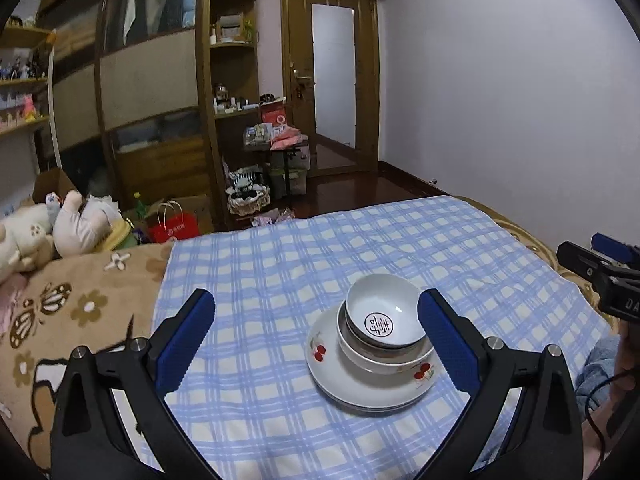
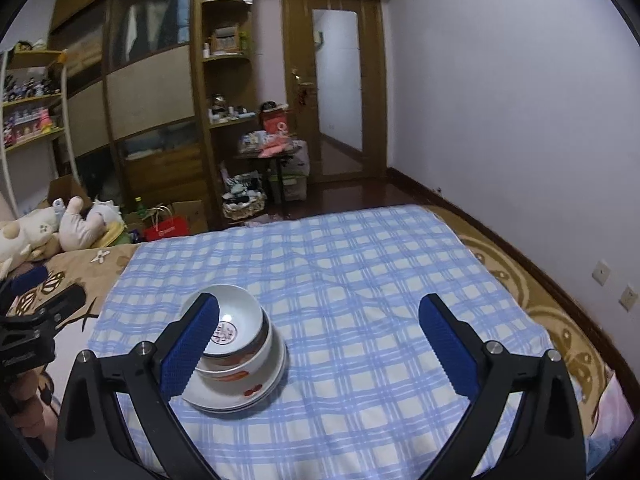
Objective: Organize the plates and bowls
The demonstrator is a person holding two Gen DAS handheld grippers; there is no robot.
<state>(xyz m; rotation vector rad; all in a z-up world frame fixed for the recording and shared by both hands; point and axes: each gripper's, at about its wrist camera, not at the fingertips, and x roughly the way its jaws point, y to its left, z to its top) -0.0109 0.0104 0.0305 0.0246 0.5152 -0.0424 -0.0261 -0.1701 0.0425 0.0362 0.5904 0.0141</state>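
A stack of dishes stands on the blue checked cloth (image 1: 280, 280): a white bowl with a black round emblem (image 1: 382, 314) nests in a wider bowl (image 1: 380, 356), which rests on white plates with red cherry prints (image 1: 344, 380). My left gripper (image 1: 316, 320) is open, and the stack lies just inside its right finger, untouched. In the right wrist view the same emblem bowl (image 2: 236, 320) and plates (image 2: 240, 392) sit behind the left finger of my right gripper (image 2: 320, 320). That gripper is open too, with only cloth between its fingers.
The cloth (image 2: 340, 280) covers a bed with a brown flowered blanket (image 1: 60, 320). Plush toys (image 1: 48, 228) lie at the far left. A wardrobe (image 1: 140, 100), cluttered floor and a door (image 1: 332, 80) are beyond. The other gripper (image 1: 604, 276) shows at the right edge.
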